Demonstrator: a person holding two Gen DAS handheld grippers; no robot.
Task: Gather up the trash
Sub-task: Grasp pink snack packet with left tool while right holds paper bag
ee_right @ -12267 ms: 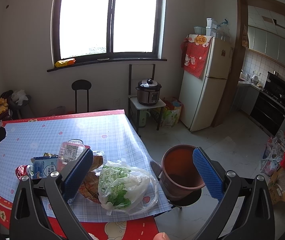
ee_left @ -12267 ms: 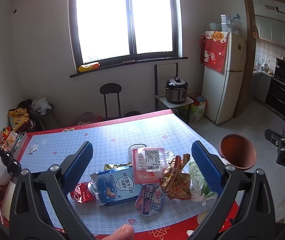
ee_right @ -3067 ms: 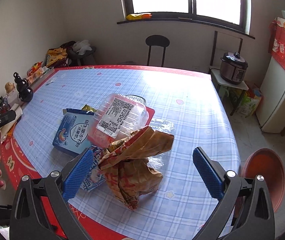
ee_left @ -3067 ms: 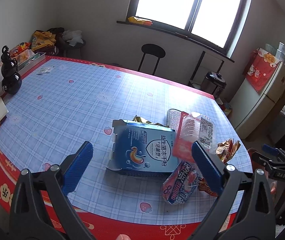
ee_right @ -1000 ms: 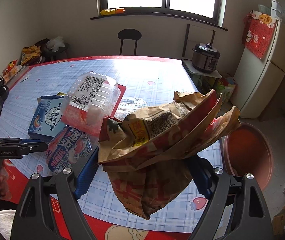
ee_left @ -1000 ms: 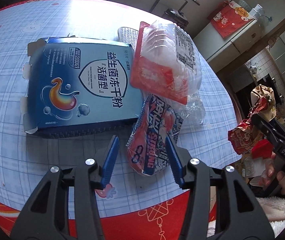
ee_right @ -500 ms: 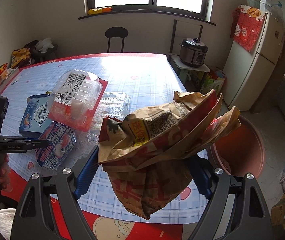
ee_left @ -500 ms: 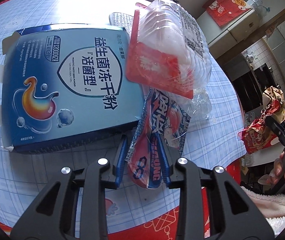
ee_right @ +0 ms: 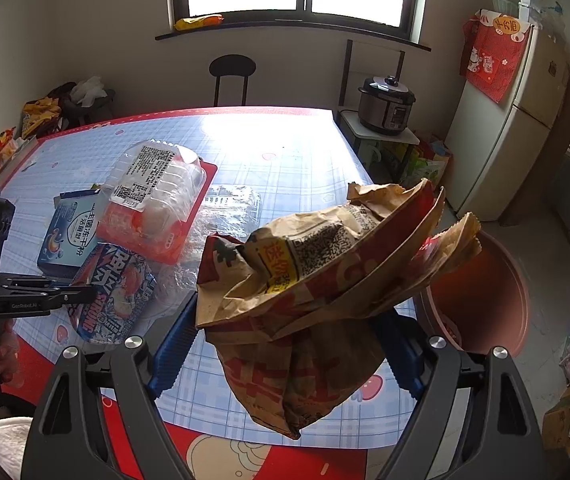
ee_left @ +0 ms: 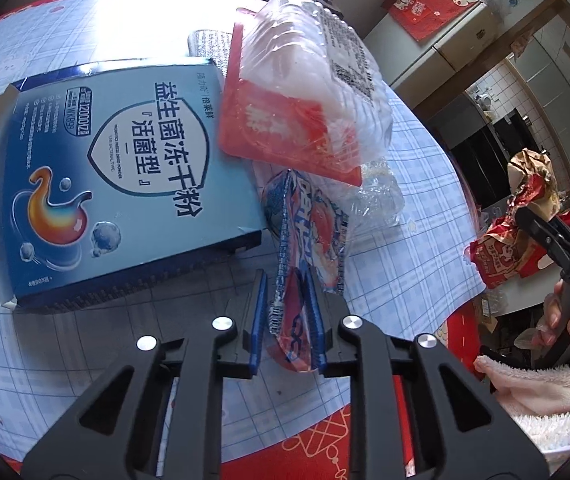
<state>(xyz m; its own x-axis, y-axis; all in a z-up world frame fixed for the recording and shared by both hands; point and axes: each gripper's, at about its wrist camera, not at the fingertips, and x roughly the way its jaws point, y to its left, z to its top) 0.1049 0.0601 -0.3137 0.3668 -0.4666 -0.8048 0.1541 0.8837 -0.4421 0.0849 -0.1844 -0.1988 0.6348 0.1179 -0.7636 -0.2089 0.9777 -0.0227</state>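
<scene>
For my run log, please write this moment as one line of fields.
left gripper: just closing on snack wrapper | right gripper: holds paper bag | bin: beside table

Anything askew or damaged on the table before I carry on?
Yes: the clear plastic clamshell on its red tray sits tilted, propped on the edge of the blue cardboard box, whose end flaps gape open. Crumpled clear film lies beside the snack wrapper.

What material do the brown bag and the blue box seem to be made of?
Brown bag: likely kraft paper, matte; it shows sharp creases and stiff ragged edges. Blue box: probably thin cardboard with a slightly glossy print; it has flat panels, folded tabs and a straight edge.
</scene>
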